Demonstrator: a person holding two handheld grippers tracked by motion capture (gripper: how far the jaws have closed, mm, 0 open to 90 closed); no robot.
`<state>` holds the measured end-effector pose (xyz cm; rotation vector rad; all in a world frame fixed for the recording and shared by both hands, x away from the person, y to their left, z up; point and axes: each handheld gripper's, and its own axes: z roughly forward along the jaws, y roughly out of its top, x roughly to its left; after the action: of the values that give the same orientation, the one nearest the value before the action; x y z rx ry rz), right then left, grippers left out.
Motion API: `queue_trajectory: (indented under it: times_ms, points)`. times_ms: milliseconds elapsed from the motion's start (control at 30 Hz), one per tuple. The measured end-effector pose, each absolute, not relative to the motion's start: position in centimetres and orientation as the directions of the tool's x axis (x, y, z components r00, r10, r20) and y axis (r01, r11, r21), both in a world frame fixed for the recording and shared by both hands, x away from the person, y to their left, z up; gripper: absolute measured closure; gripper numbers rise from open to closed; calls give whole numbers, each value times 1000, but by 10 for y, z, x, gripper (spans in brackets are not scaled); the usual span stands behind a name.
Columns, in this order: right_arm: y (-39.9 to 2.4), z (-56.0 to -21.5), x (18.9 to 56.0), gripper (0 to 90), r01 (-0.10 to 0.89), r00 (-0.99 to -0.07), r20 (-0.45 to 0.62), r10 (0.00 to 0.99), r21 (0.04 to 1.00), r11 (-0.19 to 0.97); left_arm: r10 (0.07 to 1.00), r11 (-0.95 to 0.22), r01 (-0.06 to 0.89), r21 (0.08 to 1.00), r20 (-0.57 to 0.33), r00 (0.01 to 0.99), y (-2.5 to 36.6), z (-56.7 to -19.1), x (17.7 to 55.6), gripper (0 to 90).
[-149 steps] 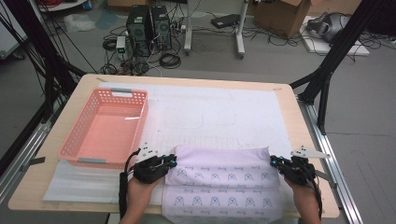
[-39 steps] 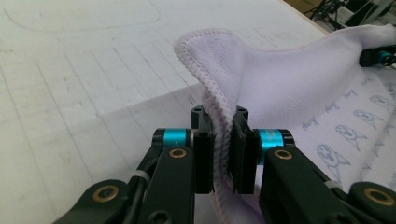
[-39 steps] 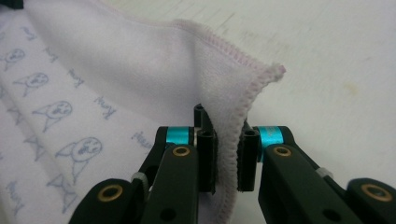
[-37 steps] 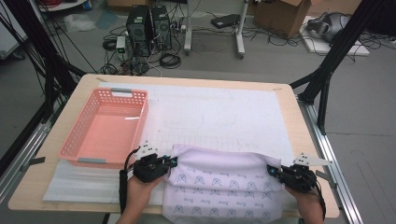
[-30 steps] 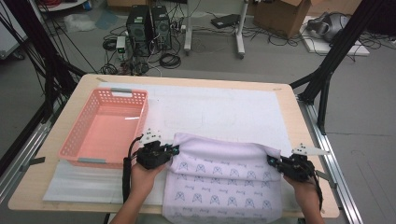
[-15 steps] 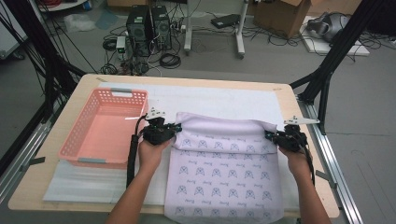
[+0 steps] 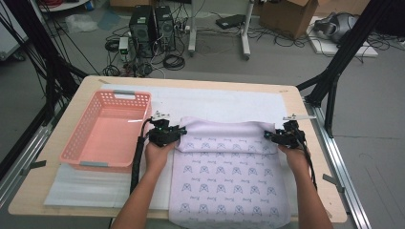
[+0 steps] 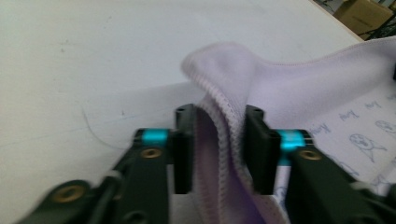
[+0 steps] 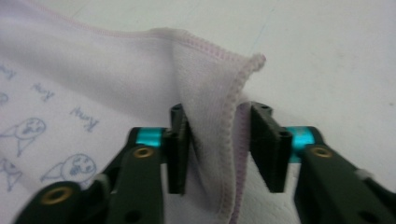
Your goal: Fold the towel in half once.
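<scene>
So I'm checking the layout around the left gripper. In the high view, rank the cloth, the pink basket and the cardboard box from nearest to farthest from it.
From the left gripper:
1. Cloth, between its open jaws, spreading to its right.
2. Pink basket, just to its left on the table.
3. Cardboard box, on the floor beyond the table's far side, upper right.

Both forearms reach forward; each hand-held gripper, left [image 7: 180,133] and right [image 7: 268,136], has just been opening its jaws.

Pink basket [image 7: 106,131] just left of the left hand-held gripper [image 7: 177,133]; bare mat [image 7: 224,102] beyond
</scene>
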<state>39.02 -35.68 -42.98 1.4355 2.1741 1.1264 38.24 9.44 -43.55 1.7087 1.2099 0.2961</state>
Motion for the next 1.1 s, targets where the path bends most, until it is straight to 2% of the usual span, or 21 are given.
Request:
queue_trajectory:
  times_ms: [33, 167, 367, 500, 567, 633, 667, 733, 1100]
  points:
    - [-359, -428, 388, 544, 635, -447, 179, 876, 753, 170, 817, -15, 577, 816, -323, 477, 96, -434, 381, 529]
    - [-367, -417, 377, 509, 608, -429, 171, 887, 781, 144, 811, -28, 573, 819, -316, 492, 98, -428, 375, 489]
    - [-382, -405, 362, 508, 571, -415, 205, 886, 817, 78, 789, -30, 598, 801, -348, 506, 100, -435, 366, 554]
    - [-380, -408, 356, 529, 609, -440, 219, 871, 786, 110, 787, -92, 626, 775, -329, 522, 93, -441, 363, 603]
    - [-376, -414, 354, 584, 625, -452, 190, 871, 765, 157, 793, -129, 625, 770, -299, 531, 88, -442, 361, 708]
    - [-374, -420, 353, 685, 633, -458, 183, 870, 754, 175, 795, -167, 617, 769, -265, 545, 84, -442, 359, 835]
    - [-373, -422, 352, 755, 640, -460, 181, 869, 746, 183, 795, -176, 616, 768, -258, 549, 82, -443, 358, 853]
    - [-374, -426, 351, 836, 653, -465, 193, 864, 734, 187, 799, -184, 606, 774, -241, 551, 81, -441, 357, 869]
    - [-378, -419, 332, 855, 602, -494, 168, 853, 774, 196, 787, -159, 528, 834, -217, 578, 87, -421, 339, 876]
